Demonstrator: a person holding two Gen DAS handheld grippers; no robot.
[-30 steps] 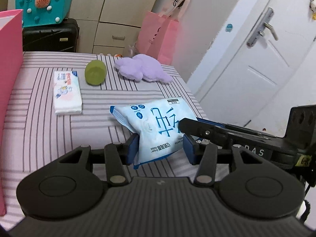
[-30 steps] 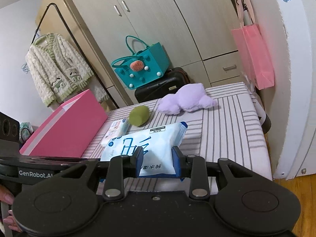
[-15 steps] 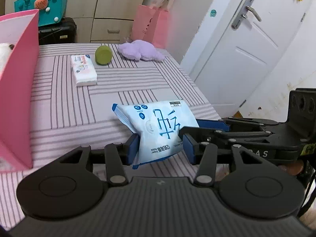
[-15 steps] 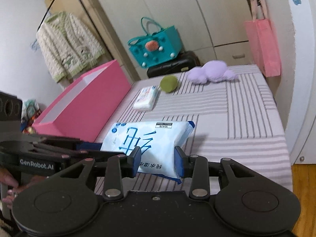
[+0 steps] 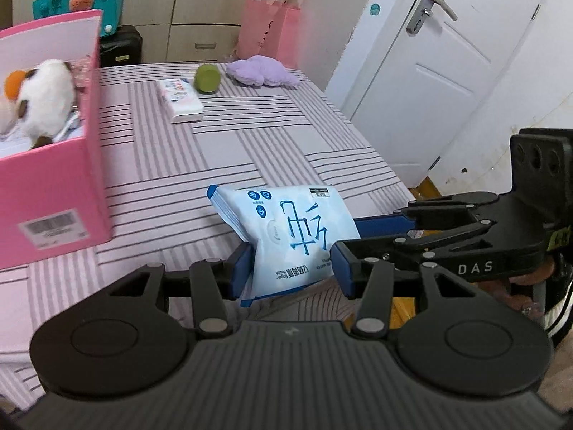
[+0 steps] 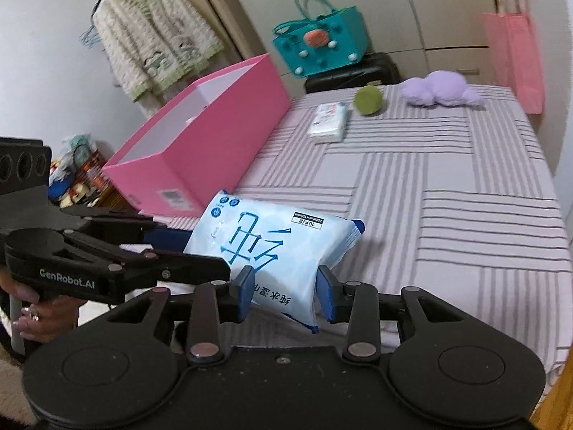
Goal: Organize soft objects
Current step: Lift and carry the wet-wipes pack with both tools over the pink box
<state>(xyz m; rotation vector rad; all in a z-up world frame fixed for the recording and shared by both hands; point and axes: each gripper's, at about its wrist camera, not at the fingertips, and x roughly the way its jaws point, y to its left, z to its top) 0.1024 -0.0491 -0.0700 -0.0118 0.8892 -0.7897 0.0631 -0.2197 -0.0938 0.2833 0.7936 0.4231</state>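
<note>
A light blue wipes pack [image 5: 286,229] hangs above the near edge of the striped bed. My left gripper [image 5: 290,272] is shut on one end of it and my right gripper [image 6: 286,294] is shut on the other end [image 6: 272,247]. The right gripper's arm crosses the left wrist view at right [image 5: 447,243]. A pink box [image 5: 53,186] stands at left with a white plush toy [image 5: 43,96] inside. A small tissue pack [image 5: 181,99], a green ball [image 5: 207,78] and a purple plush [image 5: 261,75] lie at the far end.
The bed [image 6: 447,186] is covered in a grey-striped sheet. A white door [image 5: 429,71] is at right. A pink paper bag [image 5: 265,25], a teal bag [image 6: 322,46] on a black suitcase [image 6: 358,71] and wardrobes stand behind the bed.
Both grippers have pulled back and risen with the wipes pack, toward the bed's near edge. The pink box's inside and its plush toy have come into the left wrist view.
</note>
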